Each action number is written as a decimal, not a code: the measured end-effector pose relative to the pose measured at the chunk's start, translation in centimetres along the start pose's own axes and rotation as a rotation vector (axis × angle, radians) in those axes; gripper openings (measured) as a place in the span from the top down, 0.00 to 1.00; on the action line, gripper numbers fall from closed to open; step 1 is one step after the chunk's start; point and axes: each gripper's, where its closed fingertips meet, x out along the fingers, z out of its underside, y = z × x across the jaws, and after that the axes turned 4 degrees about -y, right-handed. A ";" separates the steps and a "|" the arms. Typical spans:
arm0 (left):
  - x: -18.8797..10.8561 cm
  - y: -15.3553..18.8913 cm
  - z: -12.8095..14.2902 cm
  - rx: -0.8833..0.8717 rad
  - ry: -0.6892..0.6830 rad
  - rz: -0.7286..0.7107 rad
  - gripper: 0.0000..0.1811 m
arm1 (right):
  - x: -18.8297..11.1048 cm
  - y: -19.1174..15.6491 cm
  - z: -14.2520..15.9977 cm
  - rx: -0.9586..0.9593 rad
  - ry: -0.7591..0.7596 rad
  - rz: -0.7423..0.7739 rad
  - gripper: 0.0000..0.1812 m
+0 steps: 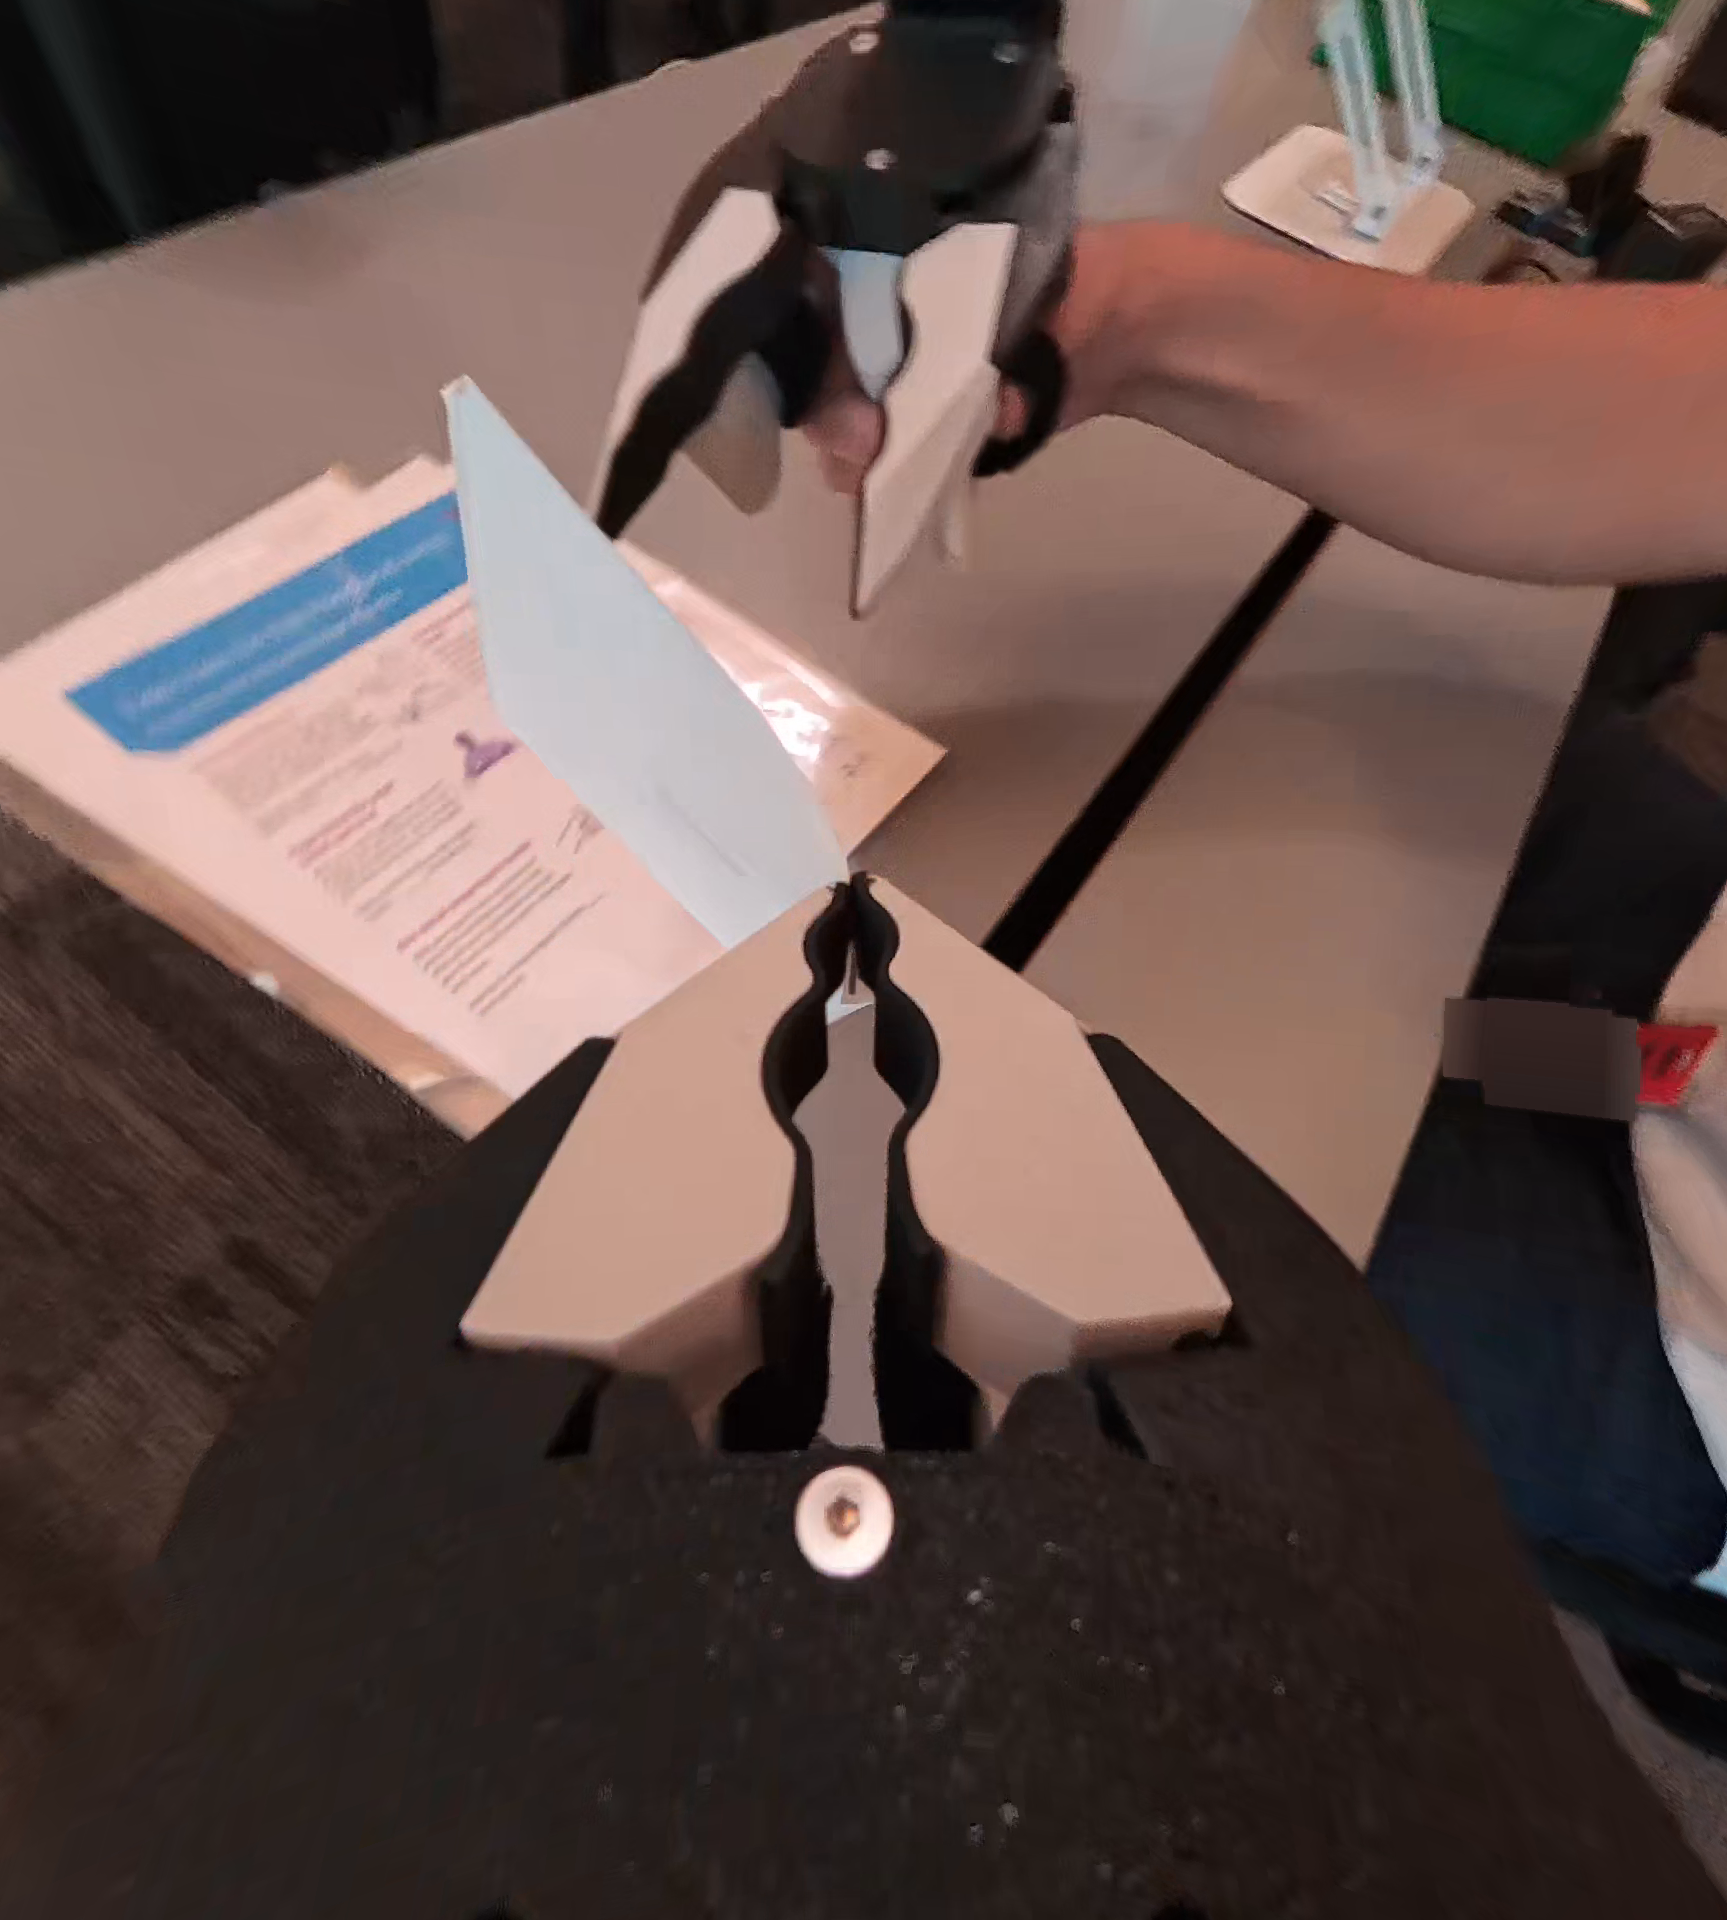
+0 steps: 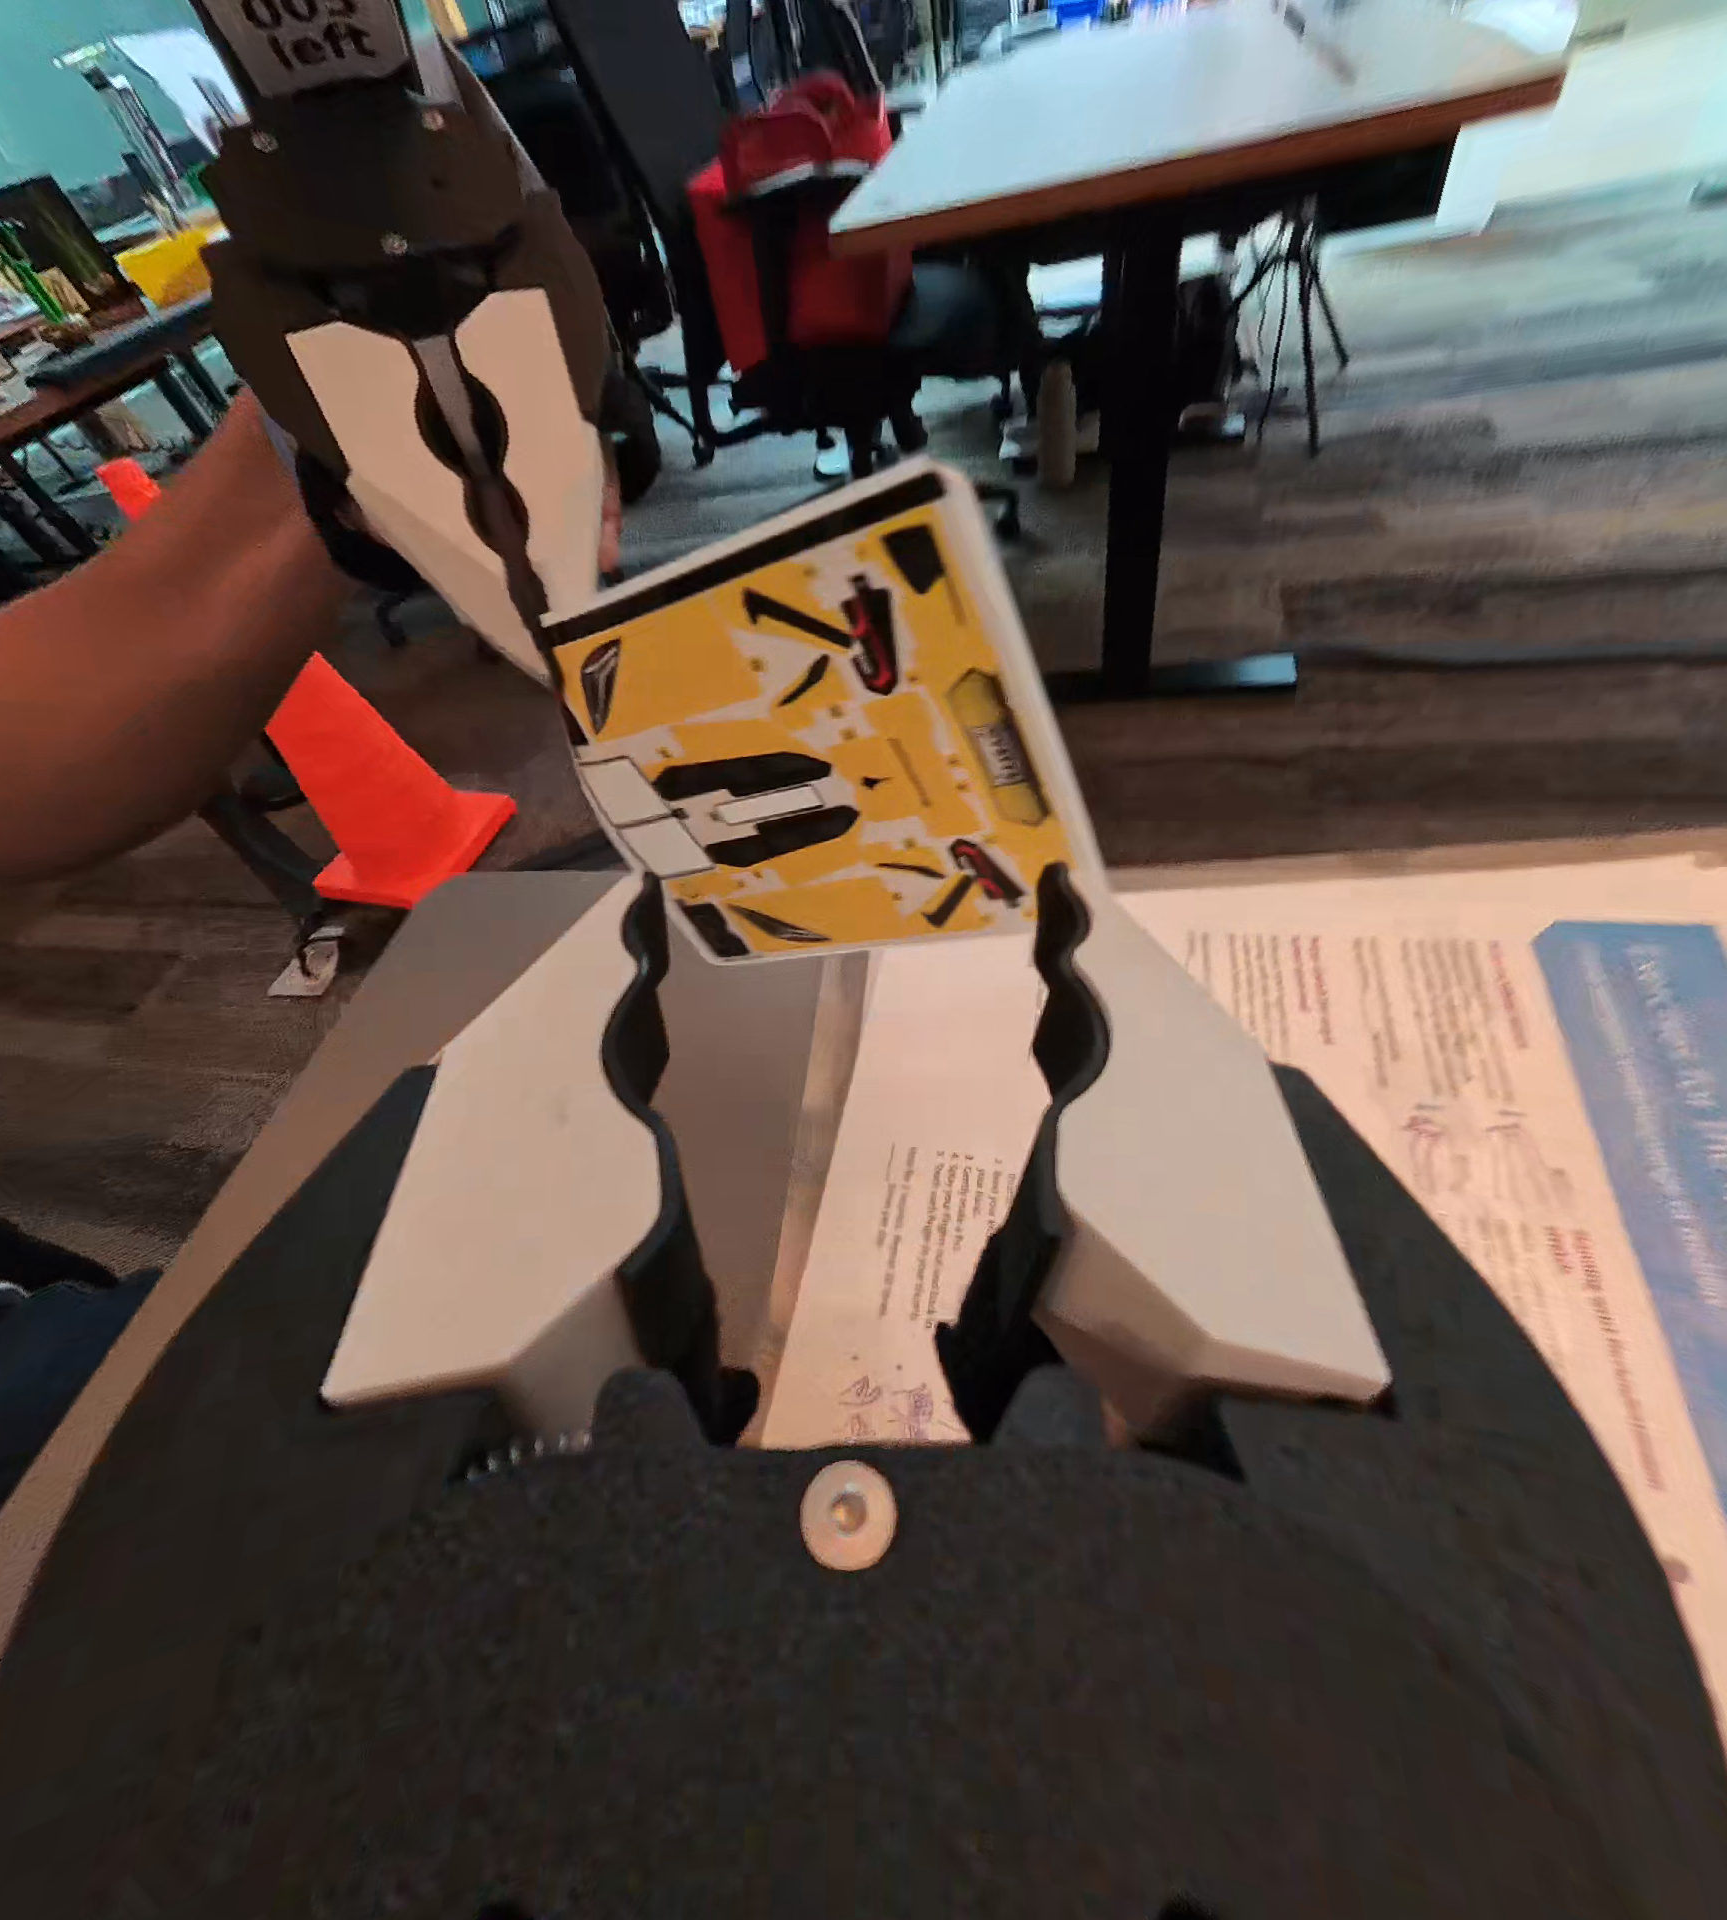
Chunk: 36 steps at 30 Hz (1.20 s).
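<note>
My left gripper is shut on the corner of a stiff card, which stands up off the table with its plain white back towards this view. The right wrist view shows the card's front, printed in yellow with black and red shapes, pinched at its left edge by the left gripper. My right gripper is open, with the card's lower edge just beyond its fingertips and not touched. In the left wrist view the right gripper hangs above and behind the card, jaws apart, with nothing in it.
A stack of printed sheets with a blue band lies on the grey table, also in the right wrist view. A dark seam splits the tabletop. A forearm reaches in. An orange cone stands on the floor.
</note>
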 end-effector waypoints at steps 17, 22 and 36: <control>0.7 11.6 -5.1 0.197 0.002 0.140 1.00 | -11.9 -13.2 0.1 -0.195 -0.027 -0.120 0.99; 4.1 14.6 -6.5 0.191 0.110 0.197 1.00 | -16.4 -16.4 2.2 -0.283 -0.120 0.048 1.00; 11.0 18.8 -6.2 -0.115 0.323 -0.019 0.83 | -25.4 -21.5 10.6 -0.514 -0.634 0.796 1.00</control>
